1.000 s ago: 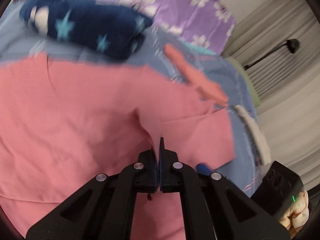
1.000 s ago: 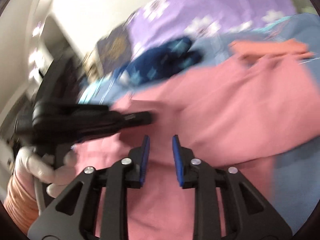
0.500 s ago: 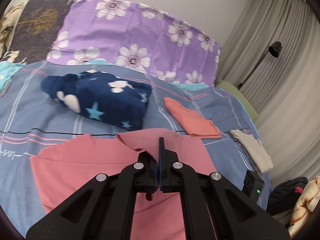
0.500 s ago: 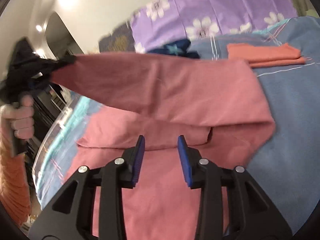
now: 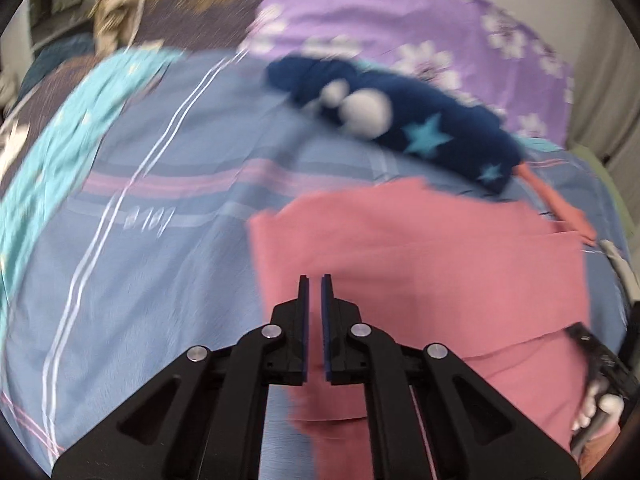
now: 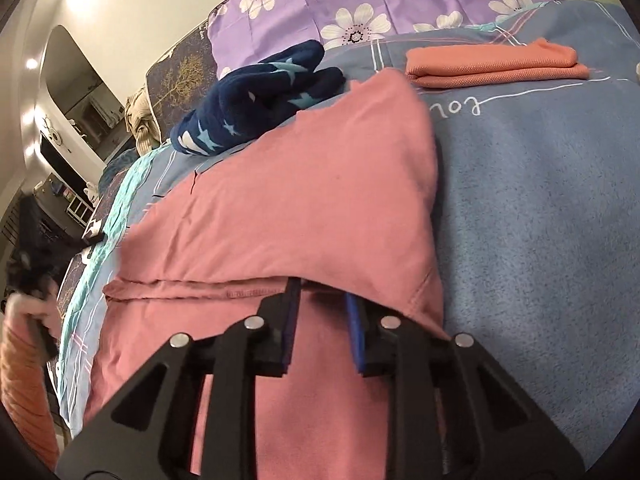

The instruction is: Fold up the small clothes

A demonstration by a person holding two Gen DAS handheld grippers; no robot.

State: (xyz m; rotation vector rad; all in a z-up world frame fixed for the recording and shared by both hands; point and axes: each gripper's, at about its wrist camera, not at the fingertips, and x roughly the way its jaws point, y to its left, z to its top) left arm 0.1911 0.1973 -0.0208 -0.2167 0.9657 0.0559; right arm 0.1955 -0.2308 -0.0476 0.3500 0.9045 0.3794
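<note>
Your right gripper is the nearer one: its jaws, just narrowing, have their tips tucked under the folded flap's edge of the pink garment at the lower middle of its frame, though you cannot tell whether the pads press on cloth. Your left gripper has just opened its jaws to a thin empty gap above the garment's left part. From the right jaws the garment's long axis runs toward the upper right, ending near the folded orange cloth.
</note>
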